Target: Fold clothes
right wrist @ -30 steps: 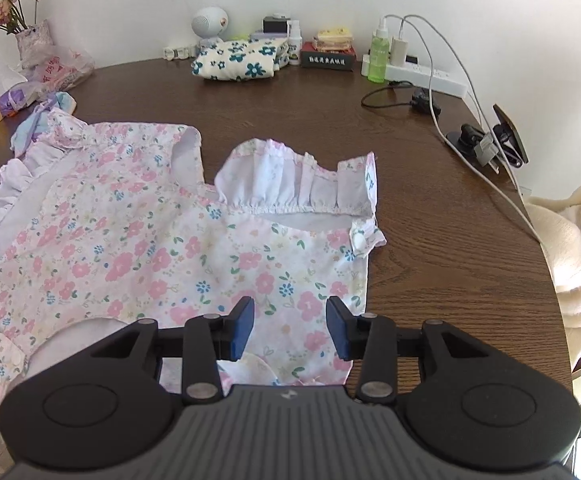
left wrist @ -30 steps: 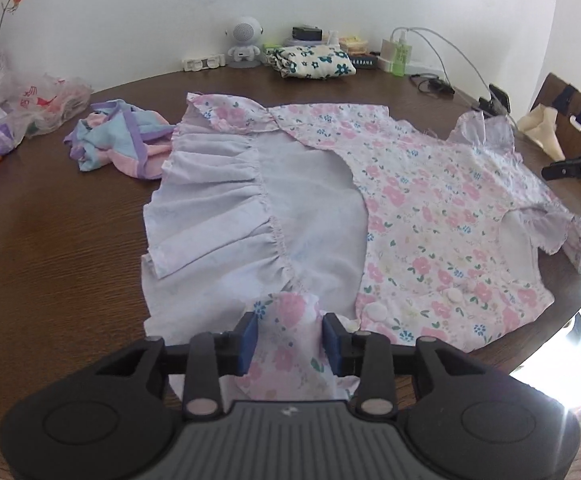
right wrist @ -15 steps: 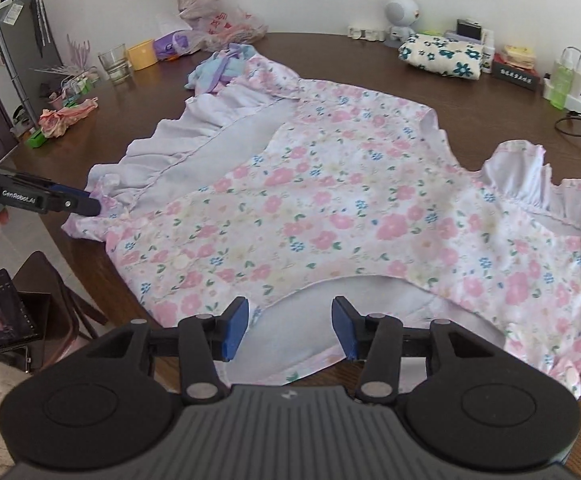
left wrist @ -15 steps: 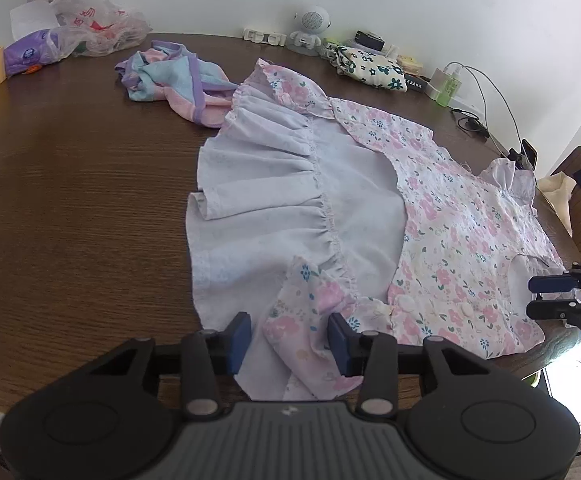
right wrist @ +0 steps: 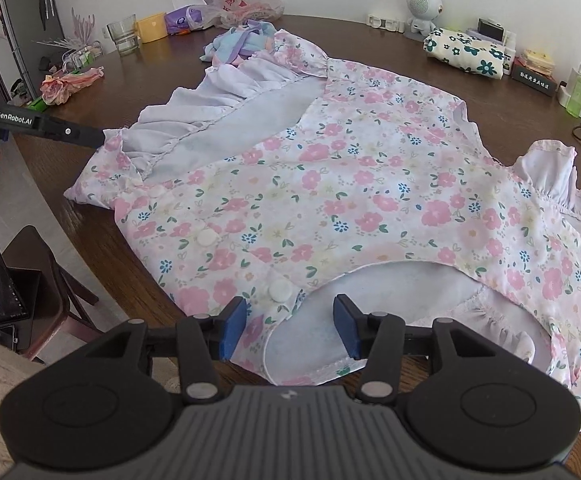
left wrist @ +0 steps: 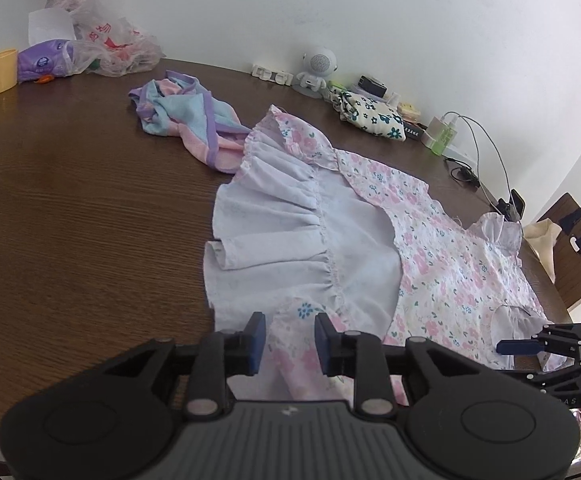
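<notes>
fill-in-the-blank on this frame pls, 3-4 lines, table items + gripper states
1. The floral garment lies spread on a round ____ table.
2. The right gripper is ____, its fingers over the garment's near edge.
3. The crumpled pastel cloth has ____ trim.
4. Beside the drinking glass stands a ____ cup.

Missing words: wooden; open; purple; yellow

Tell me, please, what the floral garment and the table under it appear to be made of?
The floral garment looks like thin woven cotton or similar: matte, printed, gathered into soft ruffles, creasing easily. The table looks like dark wood or wood veneer, with visible grain lines and a slight sheen.
</notes>
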`<state>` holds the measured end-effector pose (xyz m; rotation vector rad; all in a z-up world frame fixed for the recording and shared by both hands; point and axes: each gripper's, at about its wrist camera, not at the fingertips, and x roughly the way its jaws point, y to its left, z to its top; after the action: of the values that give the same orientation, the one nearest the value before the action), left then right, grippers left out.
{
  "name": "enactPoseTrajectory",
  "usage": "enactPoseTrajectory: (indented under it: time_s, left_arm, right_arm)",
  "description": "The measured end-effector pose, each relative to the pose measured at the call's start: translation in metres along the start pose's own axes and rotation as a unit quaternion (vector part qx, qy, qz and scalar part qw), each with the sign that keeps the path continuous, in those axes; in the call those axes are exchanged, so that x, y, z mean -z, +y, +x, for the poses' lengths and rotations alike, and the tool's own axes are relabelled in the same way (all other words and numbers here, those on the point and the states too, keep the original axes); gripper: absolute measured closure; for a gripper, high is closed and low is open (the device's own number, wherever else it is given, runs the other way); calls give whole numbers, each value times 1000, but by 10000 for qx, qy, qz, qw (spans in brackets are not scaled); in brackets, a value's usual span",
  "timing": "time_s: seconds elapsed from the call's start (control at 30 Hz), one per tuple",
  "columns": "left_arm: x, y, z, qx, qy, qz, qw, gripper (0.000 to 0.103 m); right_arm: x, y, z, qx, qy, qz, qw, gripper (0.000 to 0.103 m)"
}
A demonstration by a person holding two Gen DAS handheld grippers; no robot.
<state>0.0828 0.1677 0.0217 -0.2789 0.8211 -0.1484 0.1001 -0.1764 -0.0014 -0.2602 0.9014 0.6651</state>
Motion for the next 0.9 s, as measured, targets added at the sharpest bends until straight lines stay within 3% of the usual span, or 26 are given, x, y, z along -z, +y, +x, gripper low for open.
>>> enactPoseTrajectory:
  time_s: [0.2,0.27,0.3,0.33,0.4,0.53,0.63,0.7,0.8,0.9]
  left_arm:
    - [-4,4,24,90,496,116,9987,78]
    - [-2,4,24,237,495,100,9984,87]
    - [-2,3,21,328,458,89,9984,101]
    - [-1,3,19,413,418,81,9982,101]
    - [-2,0,7,284,220,193,9992,101]
    - [-5,-3,-14,-356,-101,481,9982,101]
    - [-1,-4,-15,-832,-106,690,9941,100]
    - [5,5,-14,-691,53,383,9969,92]
    - [17,18,-22,-87,180,-163,9997,86]
    - [28,20,-29,237,224,-265,9991,86]
  right_arm:
    - [-1,4,2,66,26,-45,10000,52]
    - [-1,5,2,81,35,-58,9999,51]
    - [-1,5,2,89,40,-65,9999,51]
    - [-1,6,3,97,45,-71,9999,50]
    - [-2,7,3,113,54,-84,9999,49]
    - [-2,9,4,125,71,-107,9998,45]
    - [-1,10,5,137,76,-134,9998,44]
    - [-1,11,5,135,80,-132,9998,43]
    - [-2,11,5,134,85,-136,9998,43]
    - [-2,12,5,128,113,-159,9997,42]
